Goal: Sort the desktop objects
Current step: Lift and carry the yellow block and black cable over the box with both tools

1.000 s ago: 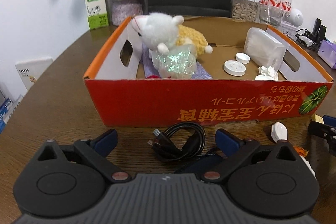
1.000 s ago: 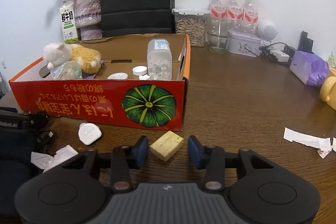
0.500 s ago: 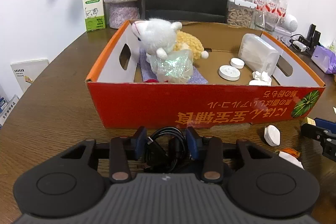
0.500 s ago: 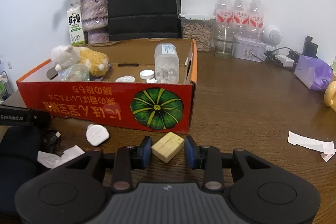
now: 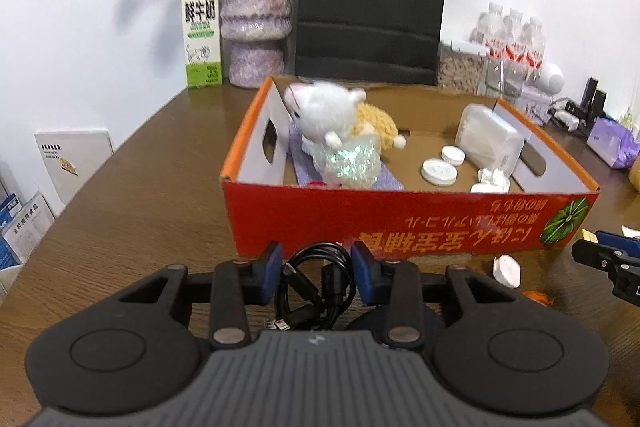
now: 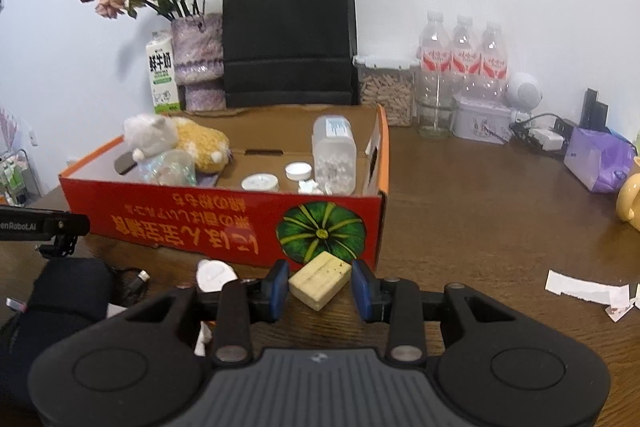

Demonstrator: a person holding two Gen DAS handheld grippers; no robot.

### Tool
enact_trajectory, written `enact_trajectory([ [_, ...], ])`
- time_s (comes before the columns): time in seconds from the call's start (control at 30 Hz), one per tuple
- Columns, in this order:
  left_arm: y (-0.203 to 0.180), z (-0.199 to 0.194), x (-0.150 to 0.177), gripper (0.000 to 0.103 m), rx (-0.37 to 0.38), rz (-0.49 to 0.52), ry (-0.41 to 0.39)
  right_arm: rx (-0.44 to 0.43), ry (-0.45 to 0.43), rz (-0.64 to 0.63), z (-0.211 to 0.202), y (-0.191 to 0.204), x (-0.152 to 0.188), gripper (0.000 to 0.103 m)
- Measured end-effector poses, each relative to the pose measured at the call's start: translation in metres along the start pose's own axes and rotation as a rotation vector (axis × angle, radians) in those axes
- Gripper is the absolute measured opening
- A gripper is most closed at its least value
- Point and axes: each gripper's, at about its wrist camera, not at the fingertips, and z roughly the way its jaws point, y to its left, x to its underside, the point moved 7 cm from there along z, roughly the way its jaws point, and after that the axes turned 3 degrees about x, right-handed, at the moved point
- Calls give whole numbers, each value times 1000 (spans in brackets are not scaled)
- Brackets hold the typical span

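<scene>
Cable (image 5: pixel 316 287) newly clamped; toys (image 5: pixel 332 115) inside box (image 5: pixel 400 223).

A coiled black USB cable (image 5: pixel 316 287) sits bundled between two blue pads, its plugs poking out at the near side; a pale yellow block (image 6: pixel 320 280), speckled and oblong, lies slantwise between the other pair of pads, just before the red cardboard box (image 6: pixel 192 223); the box stands open on the brown table, a pumpkin printed at its corner; a white round lid (image 5: pixel 506 270) lies beside its front wall.
</scene>
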Motion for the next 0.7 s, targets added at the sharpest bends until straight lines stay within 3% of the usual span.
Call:
enact_trajectory([
  [0.33,-7,-37,-37,38,38,-2,-146,-35,-108,-24,-28,12,-32,33],
  [0.7,-29,-18,-79,38,78,-12,-214,-52,-204,-30,-13,25,-84,33],
])
